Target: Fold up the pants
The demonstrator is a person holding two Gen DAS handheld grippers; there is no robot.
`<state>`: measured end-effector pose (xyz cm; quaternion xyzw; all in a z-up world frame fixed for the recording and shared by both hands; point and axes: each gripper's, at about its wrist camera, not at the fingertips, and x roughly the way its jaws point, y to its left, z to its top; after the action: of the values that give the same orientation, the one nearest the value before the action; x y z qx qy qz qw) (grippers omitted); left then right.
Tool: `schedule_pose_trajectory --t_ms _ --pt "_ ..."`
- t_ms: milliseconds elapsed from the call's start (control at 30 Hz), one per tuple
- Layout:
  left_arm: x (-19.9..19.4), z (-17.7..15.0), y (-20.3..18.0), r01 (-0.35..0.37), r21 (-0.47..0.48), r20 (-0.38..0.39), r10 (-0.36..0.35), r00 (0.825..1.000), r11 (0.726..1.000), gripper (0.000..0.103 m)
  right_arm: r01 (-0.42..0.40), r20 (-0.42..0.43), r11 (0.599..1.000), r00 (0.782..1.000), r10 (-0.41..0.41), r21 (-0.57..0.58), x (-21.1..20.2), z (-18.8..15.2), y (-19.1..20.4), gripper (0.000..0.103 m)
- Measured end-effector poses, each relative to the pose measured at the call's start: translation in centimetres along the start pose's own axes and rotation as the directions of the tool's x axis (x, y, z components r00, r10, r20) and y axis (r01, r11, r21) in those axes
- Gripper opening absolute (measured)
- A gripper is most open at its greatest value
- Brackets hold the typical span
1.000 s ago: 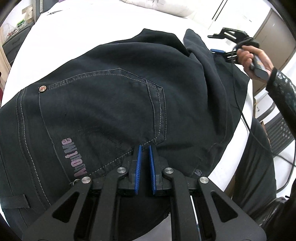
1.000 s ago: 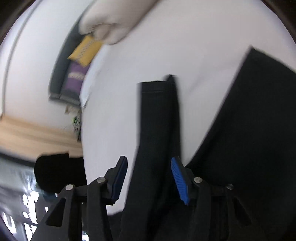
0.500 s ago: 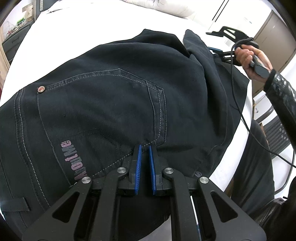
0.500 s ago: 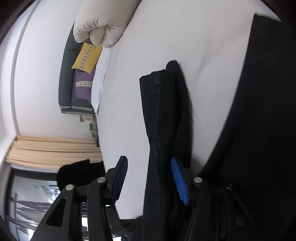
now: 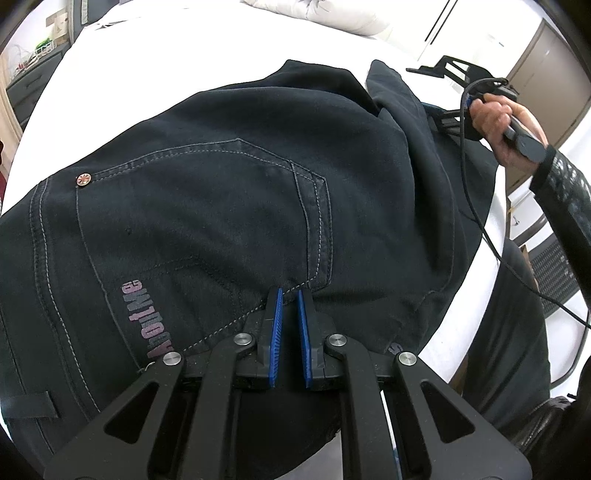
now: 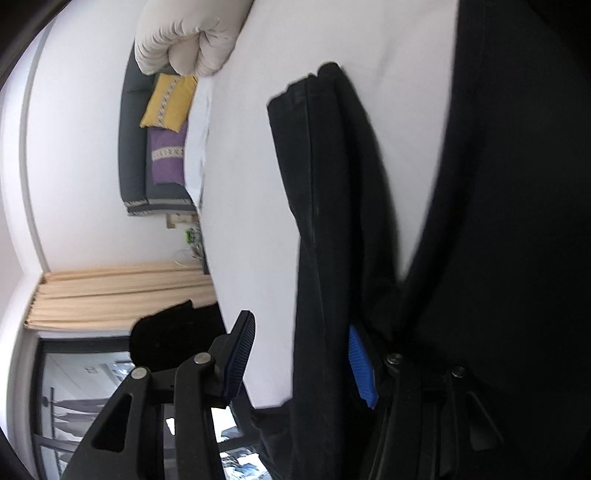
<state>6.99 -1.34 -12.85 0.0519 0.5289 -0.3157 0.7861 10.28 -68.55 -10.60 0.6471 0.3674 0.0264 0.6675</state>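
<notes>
Dark navy pants (image 5: 221, 206) lie on a white bed (image 5: 155, 62), seat side up, with a back pocket and a pink logo showing. My left gripper (image 5: 290, 295) rests on the seat near the pocket's lower corner; its blue pads stand nearly together with a thin gap and no cloth visible between them. My right gripper (image 6: 299, 328) is open, with a pant leg (image 6: 332, 221) lying between its jaws. In the left wrist view the right gripper (image 5: 461, 103) is at the far right edge of the pants, held by a hand.
A white pillow (image 5: 325, 14) lies at the head of the bed; it also shows in the right wrist view (image 6: 184, 33). A grey sofa with yellow and purple cushions (image 6: 162, 129) stands beyond the bed. The person's dark-clothed legs (image 5: 509, 332) stand at the bed's right edge.
The right gripper has moved closer along the pant leg and the view has tilted. The left gripper has barely moved.
</notes>
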Motion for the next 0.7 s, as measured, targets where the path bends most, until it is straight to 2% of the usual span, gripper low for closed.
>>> schedule_pose_trajectory --t_ms 200,300,367,400,467,533,600,700 --pt "0.0 0.1 0.1 0.004 -0.004 -0.002 -0.004 1.000 1.000 0.009 -0.084 0.090 0.996 0.993 0.080 0.036 0.9 3.1 -0.2 0.054" --pt "0.0 0.0 0.2 0.007 -0.004 -0.006 -0.007 1.000 1.000 0.009 -0.116 0.155 0.992 0.982 0.107 0.055 1.5 4.8 -0.7 0.053" --pt "0.0 0.1 0.3 0.006 -0.006 -0.008 -0.006 1.000 1.000 0.009 -0.110 0.163 0.993 0.982 0.101 0.050 2.2 5.8 -0.7 0.033" --pt "0.0 0.1 0.3 0.006 -0.006 -0.009 -0.006 1.000 1.000 0.009 -0.077 0.154 0.997 0.986 0.071 0.032 2.5 6.1 -0.4 0.008" --pt "0.0 0.1 0.2 0.005 -0.008 -0.010 -0.005 1.000 1.000 0.009 -0.006 0.165 1.000 0.986 0.007 -0.010 2.3 6.3 0.3 0.007" --pt "0.0 0.1 0.2 0.001 -0.007 -0.011 -0.001 1.000 1.000 0.009 -0.003 0.198 0.999 0.980 0.013 -0.053 0.5 6.1 1.1 0.005" --pt "0.0 0.1 0.2 -0.002 -0.002 -0.011 0.002 1.000 1.000 0.009 0.006 0.262 0.993 0.965 0.026 -0.120 -2.7 5.7 2.4 0.005" --pt "-0.1 0.0 0.2 -0.006 0.003 -0.009 0.006 1.000 1.000 0.009 -0.014 0.360 0.987 0.930 0.073 -0.163 -8.9 4.3 2.8 0.005"
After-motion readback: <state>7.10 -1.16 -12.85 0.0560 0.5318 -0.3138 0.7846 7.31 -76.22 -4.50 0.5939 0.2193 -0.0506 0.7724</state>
